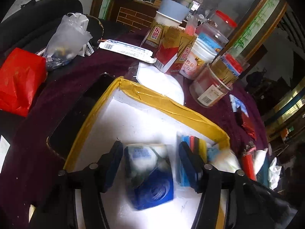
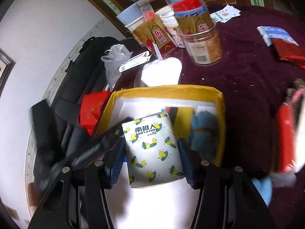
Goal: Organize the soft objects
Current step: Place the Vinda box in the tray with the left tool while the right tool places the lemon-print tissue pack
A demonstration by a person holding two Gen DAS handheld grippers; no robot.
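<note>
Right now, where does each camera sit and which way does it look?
Left wrist: on the left hand-held gripper, looking down into the foam box; open fingers astride a blue-white packet.
Right wrist: on the right hand-held gripper, looking down over that box; fingers clamp a lemon-print tissue pack.
Shared: box, jar.

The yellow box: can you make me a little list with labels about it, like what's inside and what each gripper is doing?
box: white foam box, yellow tape on the rim, on a purple cloth
inside: blue-and-white pack, coloured strips, blue cloth
left gripper: open, pack between the fingers, pads apart from it
right gripper: shut on tissue pack with lemon print, over the box
behind the box: white mask, clear jar
</note>
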